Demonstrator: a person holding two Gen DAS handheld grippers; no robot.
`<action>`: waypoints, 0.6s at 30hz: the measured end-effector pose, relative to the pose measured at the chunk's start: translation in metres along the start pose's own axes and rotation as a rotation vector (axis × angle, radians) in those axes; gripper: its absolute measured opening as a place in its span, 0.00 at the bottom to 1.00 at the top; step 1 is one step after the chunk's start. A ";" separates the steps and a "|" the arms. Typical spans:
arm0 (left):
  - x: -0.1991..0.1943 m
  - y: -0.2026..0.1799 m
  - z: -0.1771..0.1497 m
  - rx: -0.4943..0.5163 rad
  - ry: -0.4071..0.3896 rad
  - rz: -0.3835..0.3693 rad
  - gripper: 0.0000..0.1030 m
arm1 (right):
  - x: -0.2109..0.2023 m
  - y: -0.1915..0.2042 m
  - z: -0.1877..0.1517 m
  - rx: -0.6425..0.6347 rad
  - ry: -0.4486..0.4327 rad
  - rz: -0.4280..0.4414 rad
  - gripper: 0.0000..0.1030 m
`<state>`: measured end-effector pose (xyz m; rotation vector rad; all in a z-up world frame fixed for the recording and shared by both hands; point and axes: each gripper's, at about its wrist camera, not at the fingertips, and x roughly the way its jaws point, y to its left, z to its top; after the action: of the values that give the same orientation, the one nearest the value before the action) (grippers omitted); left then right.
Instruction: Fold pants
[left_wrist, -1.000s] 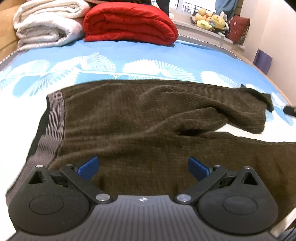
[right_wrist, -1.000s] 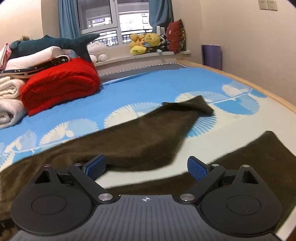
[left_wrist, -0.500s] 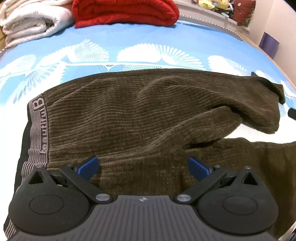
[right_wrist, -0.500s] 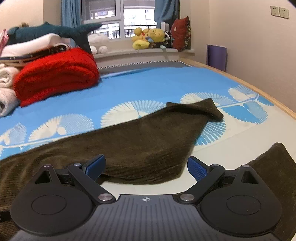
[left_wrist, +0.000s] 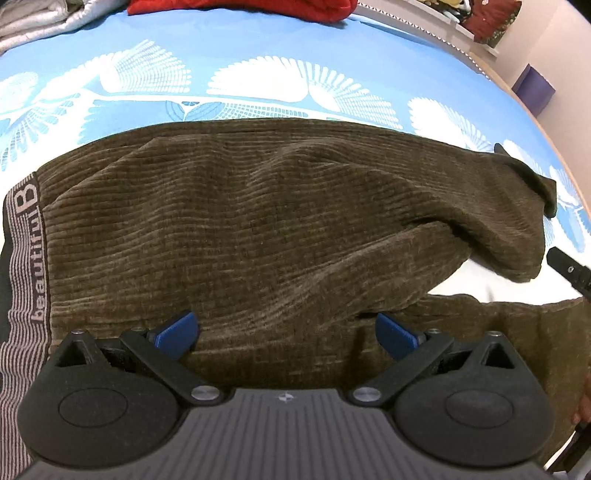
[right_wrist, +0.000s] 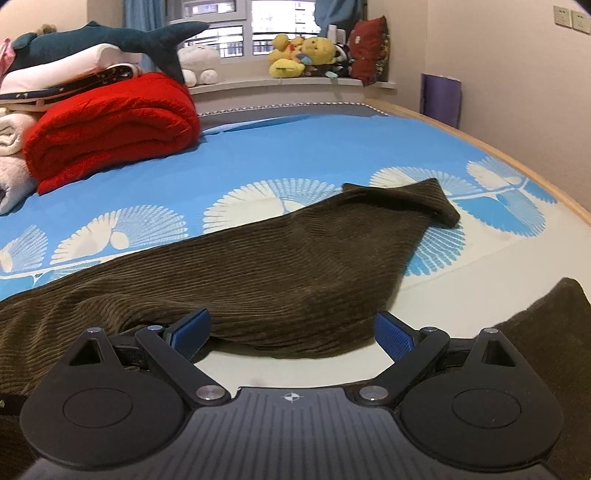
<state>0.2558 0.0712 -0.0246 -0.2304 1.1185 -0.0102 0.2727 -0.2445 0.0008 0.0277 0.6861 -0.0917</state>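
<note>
Dark brown ribbed pants (left_wrist: 258, 229) lie spread on the blue patterned bed sheet (left_wrist: 280, 44), their grey lettered waistband (left_wrist: 27, 258) at the left and two legs running right. My left gripper (left_wrist: 284, 334) hovers open just over the seat near the crotch. In the right wrist view the far leg (right_wrist: 295, 266) stretches to its cuff (right_wrist: 439, 210), and the near leg's cuff (right_wrist: 554, 325) shows at the right edge. My right gripper (right_wrist: 291, 334) is open above the gap between the legs, holding nothing. A black part of it (left_wrist: 570, 271) shows in the left wrist view.
A folded red blanket (right_wrist: 110, 125) and stacked pale bedding (right_wrist: 11, 147) sit at the head of the bed, a plush shark (right_wrist: 110, 40) on top. Soft toys (right_wrist: 306, 55) line the windowsill. The wooden bed edge (right_wrist: 517, 158) and a wall run along the right.
The left gripper has moved forward and lower over the pants, so the waistband and crotch look larger. The right gripper has dropped closer to the far leg's edge. Both stay open.
</note>
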 end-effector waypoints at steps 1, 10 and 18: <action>0.001 0.002 0.002 -0.006 0.005 -0.005 1.00 | 0.000 0.002 0.000 -0.004 0.000 0.003 0.93; 0.003 0.024 0.026 -0.012 -0.008 0.036 1.00 | 0.009 0.012 0.000 -0.009 0.018 0.004 0.93; -0.003 0.076 0.091 0.164 -0.203 0.166 1.00 | 0.016 0.001 0.008 -0.011 0.014 0.003 0.93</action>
<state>0.3272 0.1619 0.0019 0.0092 0.9264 0.0678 0.2905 -0.2456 -0.0029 0.0186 0.7008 -0.0850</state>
